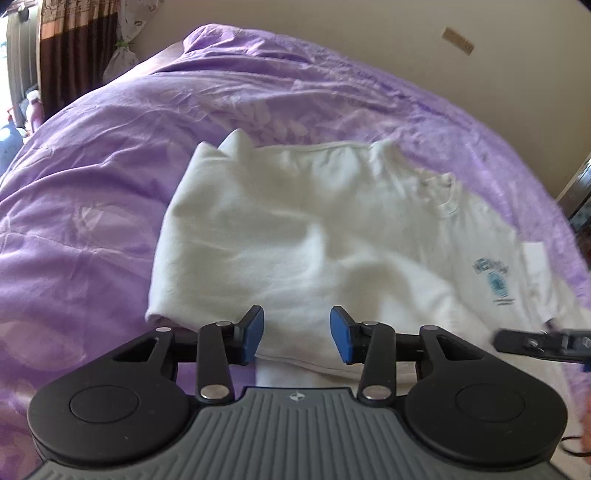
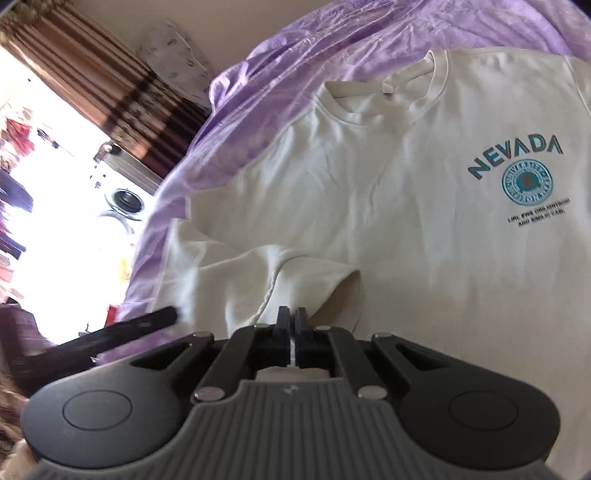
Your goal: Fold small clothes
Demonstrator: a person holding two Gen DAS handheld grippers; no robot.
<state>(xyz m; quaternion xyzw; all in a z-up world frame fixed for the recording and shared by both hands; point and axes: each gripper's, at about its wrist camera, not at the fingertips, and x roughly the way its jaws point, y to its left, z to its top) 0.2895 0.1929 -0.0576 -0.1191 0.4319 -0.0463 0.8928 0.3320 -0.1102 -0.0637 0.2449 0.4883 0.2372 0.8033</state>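
The right claw (image 2: 294, 317) is pressed together, its 2 black fingers meeting with a thin strip of white cloth showing between them: it pinches the near hem of the white T-shirt (image 2: 369, 221). From the pinch a fold of the shirt rises toward 12 o'clock, and a short sleeve (image 2: 221, 266) lies crumpled toward 10 o'clock. Further out, the shirt spreads face up across the bed, its ribbed collar (image 2: 384, 92) at 12 o'clock and a teal "NEVADA" print (image 2: 517, 155) with a round seal at 2 o'clock. At 9 o'clock a blurred black finger of the left claw (image 2: 147, 325) reaches in over the shirt's edge.

The left claw (image 1: 297, 334) is spread, its 2 blue pads (image 1: 255, 334) standing apart over the shirt (image 1: 280, 240) with nothing gripped between them. The cloth under them is white and rumpled; whether the pads touch it I cannot tell. Beyond the pads the shirt lies partly folded over itself, a small peak of cloth (image 1: 236, 144) standing up at 11 o'clock. The teal print (image 1: 495, 280) shows blurred at 3 o'clock, and the tip of the right claw (image 1: 535, 341) enters at 4 o'clock.

Around the shirt on every side lies the purple bedspread (image 1: 92, 203). At 10 o'clock in the left wrist view hangs a brown striped curtain (image 1: 70, 48); a pale wall (image 1: 369, 22) closes the far side.
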